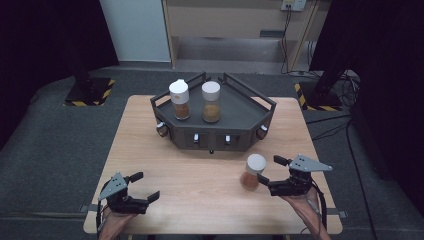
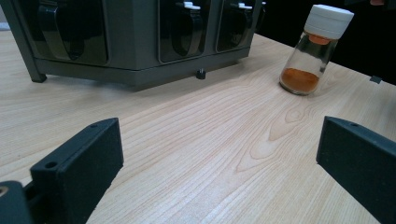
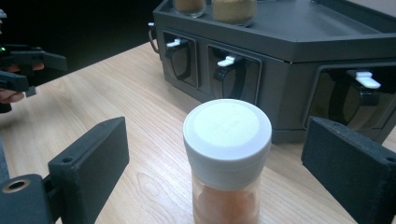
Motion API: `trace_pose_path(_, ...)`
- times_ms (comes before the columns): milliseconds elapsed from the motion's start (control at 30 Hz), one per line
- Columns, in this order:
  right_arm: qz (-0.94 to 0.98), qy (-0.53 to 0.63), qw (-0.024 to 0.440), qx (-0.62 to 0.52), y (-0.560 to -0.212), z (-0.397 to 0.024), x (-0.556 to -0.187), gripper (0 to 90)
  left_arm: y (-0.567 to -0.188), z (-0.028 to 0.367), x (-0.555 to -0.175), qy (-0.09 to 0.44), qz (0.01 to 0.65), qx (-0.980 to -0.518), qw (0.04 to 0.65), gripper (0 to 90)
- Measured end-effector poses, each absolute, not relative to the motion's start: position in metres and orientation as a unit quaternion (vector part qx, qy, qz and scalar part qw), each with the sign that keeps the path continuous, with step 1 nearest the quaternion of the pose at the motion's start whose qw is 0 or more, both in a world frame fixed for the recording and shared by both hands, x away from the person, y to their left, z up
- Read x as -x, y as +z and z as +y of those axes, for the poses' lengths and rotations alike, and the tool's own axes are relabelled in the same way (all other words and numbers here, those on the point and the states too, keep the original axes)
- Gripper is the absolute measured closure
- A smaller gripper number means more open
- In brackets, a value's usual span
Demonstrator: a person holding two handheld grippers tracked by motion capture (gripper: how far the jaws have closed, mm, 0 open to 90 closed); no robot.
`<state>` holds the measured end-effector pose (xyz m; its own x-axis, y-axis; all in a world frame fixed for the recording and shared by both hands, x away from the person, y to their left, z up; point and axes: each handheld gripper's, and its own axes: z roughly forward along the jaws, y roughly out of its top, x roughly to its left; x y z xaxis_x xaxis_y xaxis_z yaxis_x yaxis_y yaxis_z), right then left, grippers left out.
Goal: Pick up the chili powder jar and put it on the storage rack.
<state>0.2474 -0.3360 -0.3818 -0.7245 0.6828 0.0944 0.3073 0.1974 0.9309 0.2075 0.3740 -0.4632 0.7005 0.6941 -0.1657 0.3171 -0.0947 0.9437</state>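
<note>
One spice jar (image 1: 252, 171) upright, cap up — tabletop (image 1: 200, 175)

We see soft light from above on the table (image 1: 200, 170), with dark corners around it. The high view looks a bit fuzzy. The white cap (image 3: 227, 126) is blurry up close, with no strong glare.

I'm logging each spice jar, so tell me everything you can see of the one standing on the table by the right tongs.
The jar is clear, apparently glass, with a white ribbed cap and an orange collar beneath it. Orange powder fills only its bottom part. It stands upright on the wooden table, in front of the dark rack, between the open jaws of the right tongs, which do not visibly touch it.
</note>
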Motion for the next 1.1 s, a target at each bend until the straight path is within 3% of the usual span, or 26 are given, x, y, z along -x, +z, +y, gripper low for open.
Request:
trace_pose_path(767, 0.773, 0.517, 0.159, -0.332, -0.4, -0.317, -0.282, 12.2, -0.463, 0.374, -0.208, 0.164, 0.35, -0.722, 0.575, 0.0)
trace_pose_path(1000, 0.776, 0.517, 0.158, -0.326, -0.407, -0.314, -0.288, 20.1, -0.463, 0.374, -0.208, 0.164, 0.35, -0.722, 0.575, 0.0)
trace_pose_path(1100, 0.774, 0.522, 0.16, -0.321, -0.412, -0.315, -0.288, 28.4, -0.464, 0.374, -0.208, 0.164, 0.35, -0.721, 0.575, 0.0)
